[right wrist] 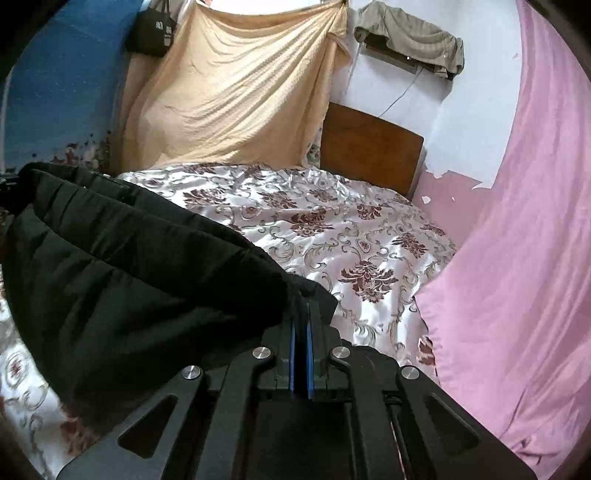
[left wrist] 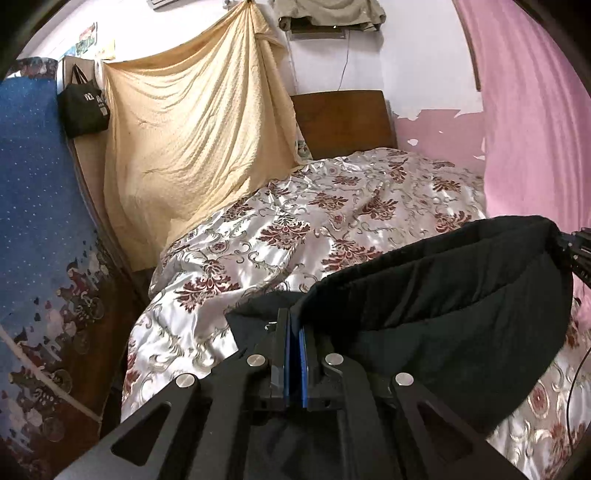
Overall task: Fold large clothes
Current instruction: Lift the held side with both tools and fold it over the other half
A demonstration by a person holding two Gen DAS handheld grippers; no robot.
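The only lettering in view stands on the small black fabric bag with carry handles [left wrist: 84, 107] hanging against the wall beside the draped cream cloth: a few pale printed marks on its front, which may be characters or digits, too small and blurred to read from the left wrist. From the right wrist the same bag [right wrist: 152, 33] shows two pale patches of print, equally illegible. Nothing else carries readable text.

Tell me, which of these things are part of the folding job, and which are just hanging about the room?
Part of the job:
- black garment
- left claw, shut on it
- right claw, shut on it
- floral bedspread beneath

Just around:
- beige sheet
- pink curtain
- black bag
- wooden headboard
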